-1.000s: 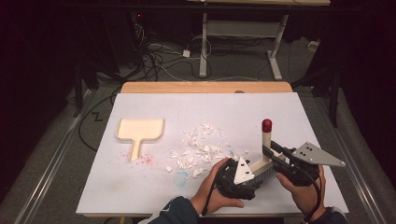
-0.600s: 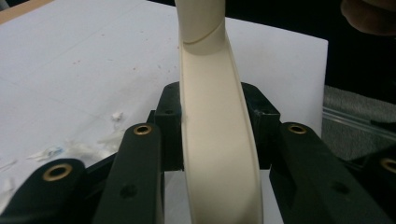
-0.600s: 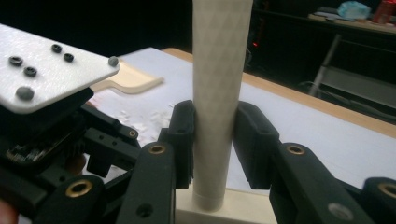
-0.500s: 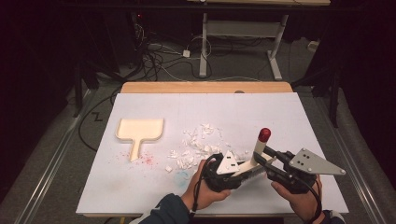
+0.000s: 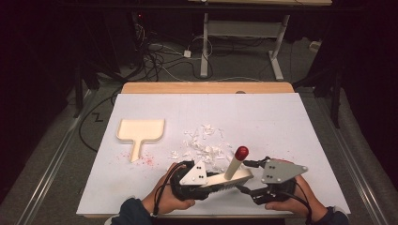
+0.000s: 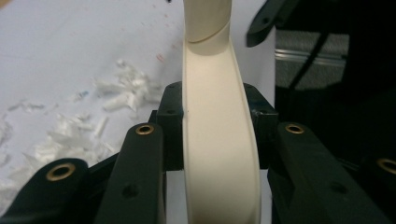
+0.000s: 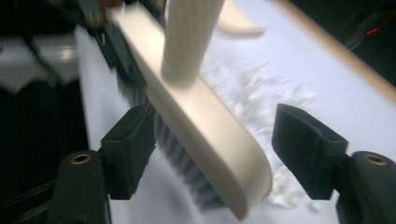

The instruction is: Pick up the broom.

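- the brush (image 5: 228, 178) is lifted off the near part of the white table (image 5: 291, 117), between the two grippers, its cream back lying roughly level and dark bristles hanging below.
- its handle (image 5: 233, 166) tilts up and ends in a red tip (image 5: 241, 152), which the high view shows.
- the left gripper (image 6: 212, 128) pinches the cream back between its pads; its own view shows this squeeze plainly, with the back pressed on both sides.
- the right gripper (image 7: 212, 151) is spread wide, its jaws standing on either side of the brush's other end without touching it; its own view shows the bristles (image 7: 184, 163) blurred.
- just beyond the brush lies a scatter of white paper shreds (image 5: 206, 143).
- farther left sits a cream dustpan (image 5: 140, 131), with pink specks (image 5: 149, 160) near its handle.
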{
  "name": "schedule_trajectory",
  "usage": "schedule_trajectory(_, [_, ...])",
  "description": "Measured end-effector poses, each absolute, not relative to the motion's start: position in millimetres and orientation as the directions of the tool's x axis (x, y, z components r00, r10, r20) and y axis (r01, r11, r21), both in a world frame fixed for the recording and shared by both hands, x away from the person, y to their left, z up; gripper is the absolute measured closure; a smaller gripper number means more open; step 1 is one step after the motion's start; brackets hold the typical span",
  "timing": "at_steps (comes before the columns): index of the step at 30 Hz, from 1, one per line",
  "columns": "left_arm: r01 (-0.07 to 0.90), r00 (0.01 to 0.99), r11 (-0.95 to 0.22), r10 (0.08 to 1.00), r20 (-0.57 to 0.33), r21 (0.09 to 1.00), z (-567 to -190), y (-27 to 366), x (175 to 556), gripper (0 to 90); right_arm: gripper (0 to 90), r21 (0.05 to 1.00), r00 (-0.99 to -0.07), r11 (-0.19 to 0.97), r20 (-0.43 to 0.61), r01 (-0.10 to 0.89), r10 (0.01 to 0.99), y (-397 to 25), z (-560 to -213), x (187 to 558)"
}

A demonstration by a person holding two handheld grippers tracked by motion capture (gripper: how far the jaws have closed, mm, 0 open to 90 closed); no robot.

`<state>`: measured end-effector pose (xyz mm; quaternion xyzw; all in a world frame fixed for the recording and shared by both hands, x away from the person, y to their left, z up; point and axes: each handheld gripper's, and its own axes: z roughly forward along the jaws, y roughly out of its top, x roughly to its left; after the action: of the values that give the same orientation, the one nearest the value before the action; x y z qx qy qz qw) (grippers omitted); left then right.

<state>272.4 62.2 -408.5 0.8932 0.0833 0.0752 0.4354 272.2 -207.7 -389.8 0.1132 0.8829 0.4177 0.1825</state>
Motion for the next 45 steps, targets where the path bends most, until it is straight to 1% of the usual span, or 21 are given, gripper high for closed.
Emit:
schedule_trajectory(3, [0.066,0.984,-0.618,0.171,0.052,0.783,-412.3,67.6,267.5,64.4,30.4,0.747,-0.945,0.663,-0.183,0.047,0.273,-192.9,-400.2,275.2])
schedule_trajectory(4, [0.066,0.984,-0.618,0.171,0.052,0.783,-412.3,67.6,267.5,64.4,30.4,0.747,-0.945,0.663,-0.183,0.047,0.273,-192.9,-400.2,275.2])
schedule_trajectory(5, [0.058,0.986,-0.617,0.158,0.051,0.785,-412.9,70.2,265.8,64.4,34.6,0.728,-0.961,0.685,-0.163,0.038,0.226,-183.4,-406.7,278.9])
schedule_trajectory(9, [0.069,0.989,-0.608,0.147,0.027,0.791,-413.0,75.2,268.3,64.3,44.1,0.728,-0.987,0.684,-0.065,0.052,0.145,-173.4,-414.1,289.5])
schedule_trajectory(11, [0.076,0.986,-0.608,0.161,0.029,0.790,-414.4,76.6,270.7,64.2,53.7,0.733,-0.994,0.677,-0.020,0.058,0.107,-169.7,-416.2,295.3])
schedule_trajectory(15, [0.094,0.985,-0.594,0.174,0.013,0.799,-416.2,81.6,274.8,63.0,59.0,0.745,-0.996,0.663,0.022,0.073,0.085,-162.2,-420.0,301.8])
schedule_trajectory(17, [0.111,0.984,-0.569,0.181,-0.007,0.815,-416.7,85.7,277.6,57.9,64.0,0.752,-0.997,0.656,0.032,0.070,0.070,-161.9,-419.8,303.5])
schedule_trajectory(19, [0.124,0.980,-0.557,0.200,-0.013,0.821,-416.5,88.6,279.5,55.4,65.7,0.751,-0.997,0.657,0.019,0.065,0.078,-161.7,-418.7,302.2])
schedule_trajectory(22, [0.137,0.969,-0.538,0.246,-0.001,0.831,-414.6,94.5,280.3,47.5,67.2,0.761,-0.995,0.645,0.011,0.073,0.100,-163.7,-415.6,302.8])
schedule_trajectory(23, [0.132,0.965,-0.544,0.263,0.019,0.829,-413.4,96.7,280.2,45.6,67.5,0.766,-0.995,0.640,0.006,0.070,0.101,-164.1,-414.4,302.8])
schedule_trajectory(24, [0.129,0.956,-0.550,0.289,0.042,0.825,-412.4,98.9,279.6,40.9,67.7,0.764,-0.993,0.640,0.000,0.079,0.122,-164.8,-412.7,301.4])
schedule_trajectory(26, [0.122,0.934,-0.557,0.344,0.095,0.822,-411.9,104.1,277.2,37.1,67.9,0.758,-0.987,0.645,-0.014,0.095,0.161,-167.7,-409.5,302.4])
schedule_trajectory(27, [0.119,0.919,-0.564,0.374,0.125,0.817,-411.9,106.5,275.5,31.0,67.9,0.766,-0.984,0.635,-0.016,0.101,0.176,-170.8,-408.2,302.9])
schedule_trajectory(30, [0.114,0.880,-0.565,0.439,0.181,0.817,-413.3,115.9,271.0,24.0,67.9,0.777,-0.976,0.616,-0.011,0.129,0.218,-180.4,-403.3,306.6])
schedule_trajectory(31, [0.114,0.880,-0.565,0.439,0.181,0.817,-413.3,115.9,271.0,22.3,67.9,0.785,-0.972,0.606,-0.021,0.129,0.234,-183.1,-401.4,307.9])
schedule_trajectory(33, [0.110,0.845,-0.563,0.487,0.221,0.819,-416.4,126.7,266.8,20.4,67.9,0.796,-0.966,0.589,-0.021,0.140,0.259,-189.4,-396.1,309.5])
schedule_trajectory(35, [0.091,0.816,-0.602,0.502,0.287,0.794,-421.3,133.6,263.2,19.6,67.8,0.805,-0.958,0.574,-0.022,0.152,0.285,-195.3,-391.4,311.3])
schedule_trajectory(38, [0.103,0.785,-0.630,0.527,0.327,0.769,-430.5,144.9,258.6,16.1,67.8,0.824,-0.939,0.538,-0.022,0.178,0.344,-208.5,-383.9,316.5])
schedule_trajectory(41, [0.142,0.750,-0.604,0.583,0.313,0.784,-438.4,160.0,254.4,16.1,67.8,0.837,-0.910,0.506,-0.023,0.209,0.413,-222.9,-379.1,323.2])
schedule_trajectory(42, [0.142,0.750,-0.604,0.583,0.313,0.784,-438.4,160.0,254.4,16.1,67.8,0.837,-0.910,0.506,-0.023,0.209,0.413,-222.9,-379.1,323.2])
schedule_trajectory(45, [0.209,0.667,-0.540,0.689,0.285,0.815,-443.9,183.3,248.3,16.1,67.9,0.840,-0.858,0.492,-0.064,0.230,0.510,-241.7,-373.5,330.2])
